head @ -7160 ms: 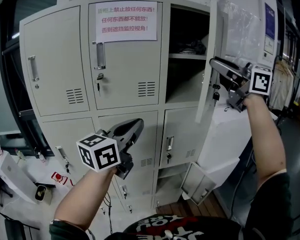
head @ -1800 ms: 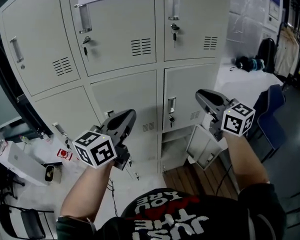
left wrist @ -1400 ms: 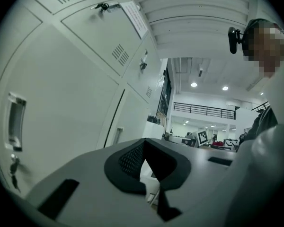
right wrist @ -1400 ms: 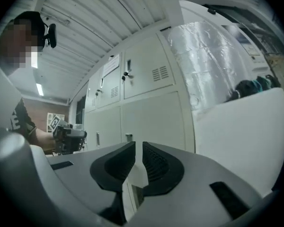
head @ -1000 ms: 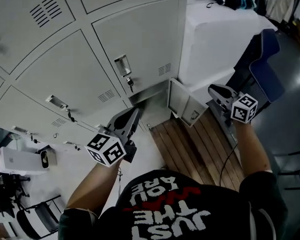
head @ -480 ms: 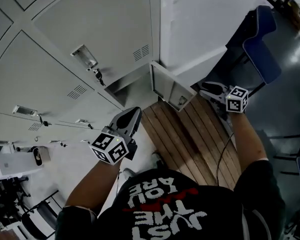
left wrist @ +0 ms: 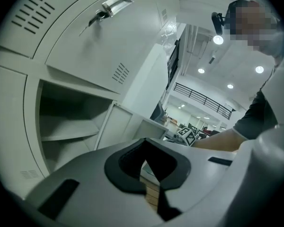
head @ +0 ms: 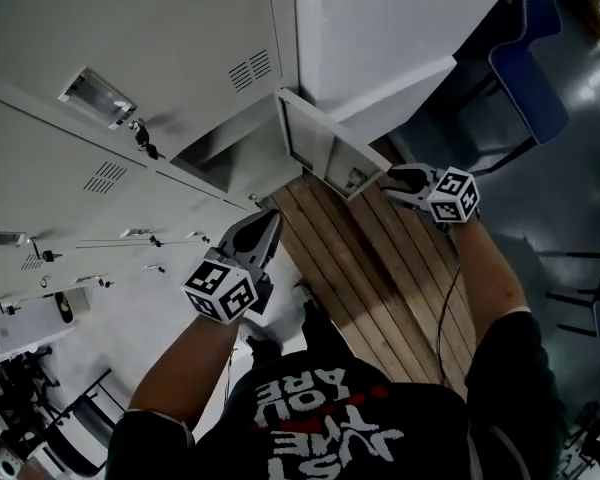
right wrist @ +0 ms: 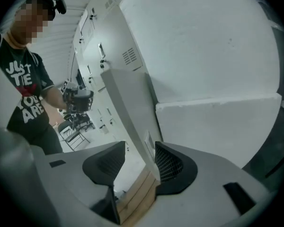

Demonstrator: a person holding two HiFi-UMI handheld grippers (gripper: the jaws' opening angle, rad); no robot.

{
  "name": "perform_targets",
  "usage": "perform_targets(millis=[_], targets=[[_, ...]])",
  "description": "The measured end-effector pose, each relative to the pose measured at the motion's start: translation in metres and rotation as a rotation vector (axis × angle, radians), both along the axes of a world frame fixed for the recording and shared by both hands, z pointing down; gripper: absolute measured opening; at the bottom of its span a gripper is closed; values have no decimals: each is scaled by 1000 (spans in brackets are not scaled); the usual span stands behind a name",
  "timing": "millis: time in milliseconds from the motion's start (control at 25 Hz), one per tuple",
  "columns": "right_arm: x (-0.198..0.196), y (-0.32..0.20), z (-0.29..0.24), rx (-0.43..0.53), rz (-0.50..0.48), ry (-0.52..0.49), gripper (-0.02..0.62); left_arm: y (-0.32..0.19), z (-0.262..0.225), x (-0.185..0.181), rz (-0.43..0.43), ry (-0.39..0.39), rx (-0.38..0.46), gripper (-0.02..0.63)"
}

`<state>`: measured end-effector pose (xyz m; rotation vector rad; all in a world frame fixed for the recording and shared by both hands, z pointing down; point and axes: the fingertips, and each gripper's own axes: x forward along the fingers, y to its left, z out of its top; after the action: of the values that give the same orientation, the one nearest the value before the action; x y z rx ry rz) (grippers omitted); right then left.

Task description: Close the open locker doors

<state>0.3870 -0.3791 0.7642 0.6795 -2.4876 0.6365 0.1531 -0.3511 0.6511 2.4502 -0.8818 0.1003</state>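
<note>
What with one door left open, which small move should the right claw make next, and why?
Probably close the right claw on the free edge of the bottom door, so it can swing it shut. The jaws have just been opening and straddle that edge without pressing it, while the door stands out over the wooden floor.

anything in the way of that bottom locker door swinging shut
Nothing visible does. The open door stands out from its compartment, which shows only a bare shelf. The right gripper has just been opening its jaws, which stand apart around the door's edge.
</note>
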Motion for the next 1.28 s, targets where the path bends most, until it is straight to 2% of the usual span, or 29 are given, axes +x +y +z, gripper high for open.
perform_targets(millis=[280, 560, 760, 1000, 1280], targets=[[-4, -7, 55, 61, -92, 137, 201, 5, 65, 17, 28, -30, -57, 3], [-24, -8, 74, 140, -292, 223, 201, 13, 117, 26, 54, -45, -106, 3], [-42, -7, 76, 191, -365, 240, 201, 23, 138, 24, 56, -39, -136, 3], [-59, -1, 77, 214, -396, 236, 199, 30, 148, 19, 56, -35, -149, 3], [-94, 23, 81, 224, -489, 231, 198, 37, 149, 4, 51, -33, -151, 3]])
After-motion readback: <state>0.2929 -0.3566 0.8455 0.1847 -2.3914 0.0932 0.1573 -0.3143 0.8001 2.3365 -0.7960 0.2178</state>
